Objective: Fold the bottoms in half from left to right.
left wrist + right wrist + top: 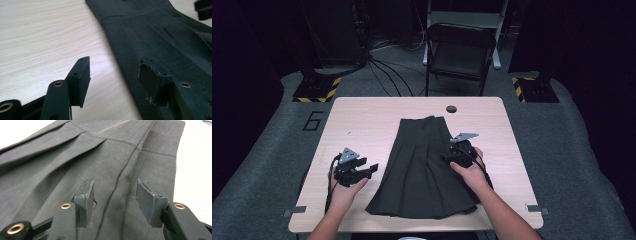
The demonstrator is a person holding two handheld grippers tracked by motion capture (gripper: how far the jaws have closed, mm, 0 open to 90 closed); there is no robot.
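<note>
High view, near edge of the table (362, 107): your two forearms come in from below, each hand carrying a gripper toward a dark pleated skirt (422, 165) that lies flat on the pale wood, hem toward you and waistband away. Your left gripper (371, 168) sits over bare wood just beside the skirt's left edge, jaws standing wide with nothing between them; the left gripper view puts one pad over the table and the other over cloth. Your right gripper (446, 159) is over the skirt's right half, jaws parted, nothing pinched, with a pleat seam running between them in the right gripper view. The risk from here is uneven purchase: close the right jaws on one pleat alone and only that top fold may lift, dragging the pleats askew. The left could likely close on wood and miss the edge. Farther back, a folding chair (460, 47) and floor cables (384, 70) stand behind the table.
</note>
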